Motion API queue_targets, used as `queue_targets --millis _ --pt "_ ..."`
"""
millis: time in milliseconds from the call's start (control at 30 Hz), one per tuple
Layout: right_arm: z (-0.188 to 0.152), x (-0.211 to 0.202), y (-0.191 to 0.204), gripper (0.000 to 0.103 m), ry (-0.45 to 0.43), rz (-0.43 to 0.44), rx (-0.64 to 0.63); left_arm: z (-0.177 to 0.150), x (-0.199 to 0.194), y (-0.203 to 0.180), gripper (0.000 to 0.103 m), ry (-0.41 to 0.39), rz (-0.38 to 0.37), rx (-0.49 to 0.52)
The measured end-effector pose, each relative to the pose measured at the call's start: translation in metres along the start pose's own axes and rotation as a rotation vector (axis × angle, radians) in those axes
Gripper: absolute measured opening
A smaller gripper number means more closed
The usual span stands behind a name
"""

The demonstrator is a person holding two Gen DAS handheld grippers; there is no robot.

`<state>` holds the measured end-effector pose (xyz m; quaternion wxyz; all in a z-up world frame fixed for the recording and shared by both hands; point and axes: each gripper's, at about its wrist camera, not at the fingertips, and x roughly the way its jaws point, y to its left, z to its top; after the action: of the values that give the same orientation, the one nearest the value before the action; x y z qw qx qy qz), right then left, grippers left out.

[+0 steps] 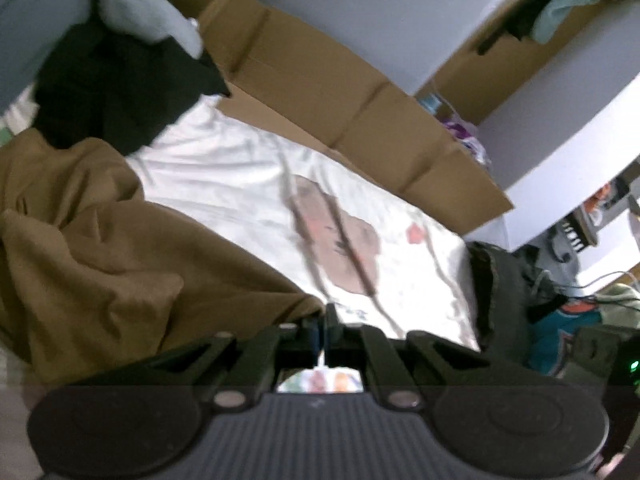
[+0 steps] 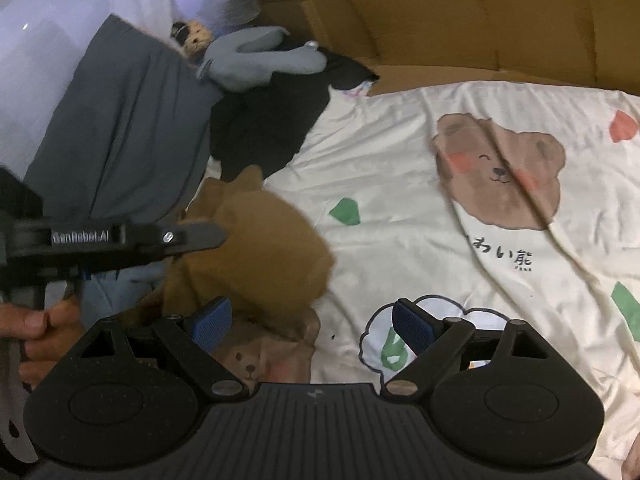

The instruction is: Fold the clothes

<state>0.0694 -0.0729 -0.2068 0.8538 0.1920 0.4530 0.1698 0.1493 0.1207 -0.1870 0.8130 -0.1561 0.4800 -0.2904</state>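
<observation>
in the left wrist view, your left gripper has its black fingers drawn together, the blue pads nearly meeting. the tan garment comes right up to the fingertips at the edge of its cloth, so it looks pinched there, though blur hides the exact contact. the garment is soft, matte knit, bunched in deep rounded folds across the left of the frame. it lies on a cream bedsheet, thin and creased, printed with a brown bear face. beyond it a black garment lies in a crumpled heap, with a pale blue-grey plush toy on top. a stiff corrugated cardboard wall, creased into panels, runs along the far edge of the sheet.

in the right wrist view, your right gripper has its jaws spread wide, and its ribbed blue pads hold nothing. the left pad sits just beside the hanging tan garment, which is a rounded blurred lump lifted above the bedsheet. your left gripper comes in from the left edge as a black bar with white lettering, its tip at the cloth, and your hand is wrapped on its handle. a smooth grey pillow leans at upper left, with the plush toy and black garment beside it, and the cardboard wall behind.
</observation>
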Motion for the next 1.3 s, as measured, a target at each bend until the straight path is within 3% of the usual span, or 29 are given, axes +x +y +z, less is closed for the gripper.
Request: queue_targets --millis 167,333,400,467,500,667,767,833,900,1000,1300 --pt "-0.002 0.004 0.001 0.082 -0.002 0.003 0.011 -0.001 0.011 -0.022 0.001 0.039 -0.077 0.030" --pt "-0.004 0.008 0.003 0.080 -0.023 0.013 0.004 -0.011 0.011 -0.033 0.001 0.083 -0.126 0.049" --pt "-0.007 0.010 0.002 0.063 -0.028 0.037 0.009 -0.014 0.012 -0.033 0.001 0.092 -0.136 0.042" --pt "-0.009 0.014 0.000 0.007 -0.017 0.067 0.027 -0.016 0.014 -0.033 0.002 0.100 -0.147 0.031" --pt "-0.010 0.014 0.000 0.001 -0.026 0.066 0.033 -0.017 0.014 -0.034 0.002 0.105 -0.151 0.030" --pt "-0.012 0.012 -0.006 0.000 -0.059 0.039 0.053 -0.017 0.011 -0.033 0.004 0.123 -0.153 0.034" --pt "-0.011 0.007 -0.017 0.000 -0.068 -0.026 0.068 -0.016 0.005 -0.026 0.018 0.127 -0.149 0.005" --pt "-0.010 0.004 -0.028 0.000 -0.072 -0.071 0.099 -0.016 -0.005 -0.020 0.038 0.097 -0.121 -0.012" --pt "-0.011 0.001 -0.038 0.000 -0.075 -0.110 0.128 -0.016 -0.014 -0.011 0.050 0.073 -0.084 -0.027" --pt "-0.010 -0.004 -0.054 0.000 -0.086 -0.165 0.170 -0.018 -0.020 0.010 0.050 0.085 -0.003 -0.031" --pt "-0.009 -0.019 -0.092 0.000 -0.115 -0.320 0.250 -0.034 -0.016 0.085 0.052 0.136 0.331 -0.078"
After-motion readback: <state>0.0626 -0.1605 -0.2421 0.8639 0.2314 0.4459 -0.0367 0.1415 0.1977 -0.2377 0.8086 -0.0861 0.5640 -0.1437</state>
